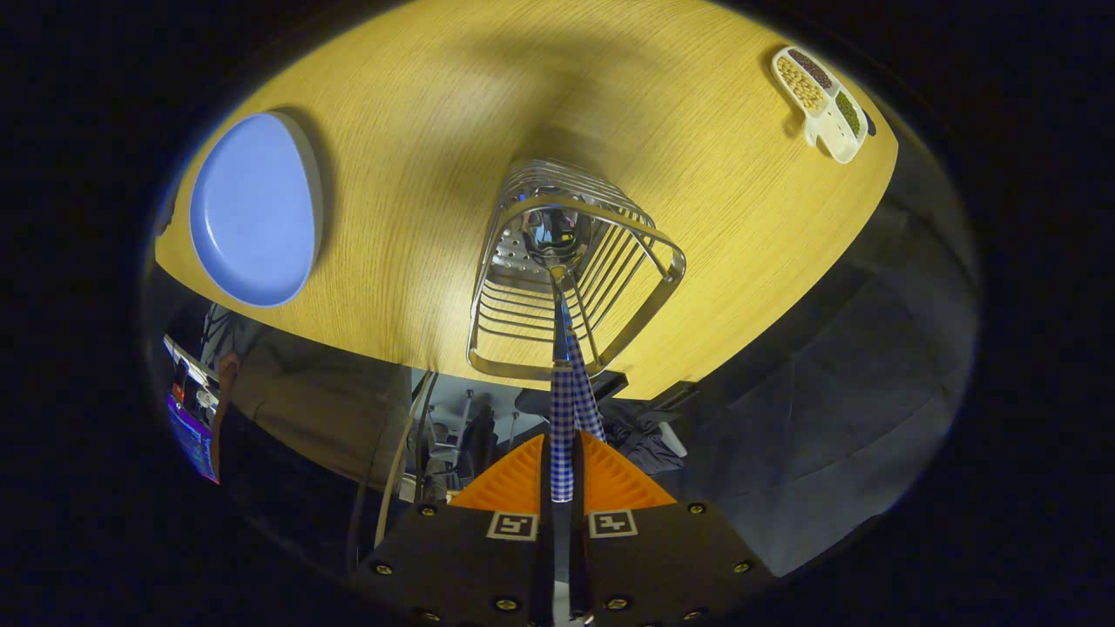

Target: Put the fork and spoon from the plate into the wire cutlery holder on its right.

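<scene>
My gripper (562, 457) looks down on the wire cutlery holder (514, 340) and is shut on a blue-and-white checked handle. That handle runs straight ahead from between the fingers to the spoon (557, 237), whose shiny bowl sits low inside the holder. A second checked handle (585, 396) leans against the first on its right, and its thin metal stem reaches into the holder; I take it for the fork, though its head is hidden. To the left of the holder the blue plate (253, 213) lies on the wooden table with nothing on it.
A white divided dish (823, 100) with beans and grains sits far off to the right, beyond the holder. The table's edge (366, 344) runs just under the holder. Below it are dark cloth, cables and a person's sleeve (287, 392).
</scene>
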Demonstrator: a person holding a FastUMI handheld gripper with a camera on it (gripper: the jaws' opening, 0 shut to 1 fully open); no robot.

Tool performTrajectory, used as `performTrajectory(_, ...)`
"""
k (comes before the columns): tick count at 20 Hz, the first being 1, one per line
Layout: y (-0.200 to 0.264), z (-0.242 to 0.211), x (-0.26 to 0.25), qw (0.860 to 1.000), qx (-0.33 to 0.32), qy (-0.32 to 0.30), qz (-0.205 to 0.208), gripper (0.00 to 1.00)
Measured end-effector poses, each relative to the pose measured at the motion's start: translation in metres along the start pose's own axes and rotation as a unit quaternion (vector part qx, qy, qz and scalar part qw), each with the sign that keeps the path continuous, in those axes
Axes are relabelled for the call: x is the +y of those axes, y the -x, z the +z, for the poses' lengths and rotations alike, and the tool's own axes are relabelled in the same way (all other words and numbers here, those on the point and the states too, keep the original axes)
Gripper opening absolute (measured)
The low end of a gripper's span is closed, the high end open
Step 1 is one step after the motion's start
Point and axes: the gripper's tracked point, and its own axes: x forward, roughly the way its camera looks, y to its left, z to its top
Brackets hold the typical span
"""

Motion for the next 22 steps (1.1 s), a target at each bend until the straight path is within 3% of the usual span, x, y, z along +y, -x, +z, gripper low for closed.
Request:
performTrajectory(9,0.009,0.003,-0.012,1.0,-0.023,0.009,-0.015,0.15)
performTrajectory(10,0.014,0.002,-0.012,0.999,-0.037,0.011,-0.011,0.18)
performTrajectory(14,0.037,-0.005,-0.016,0.993,-0.116,0.0,-0.004,0.18)
performTrajectory(18,0.065,-0.012,0.002,0.969,-0.245,-0.019,0.027,0.19)
performTrajectory(22,0.097,-0.02,0.036,0.915,-0.397,-0.049,0.05,0.19)
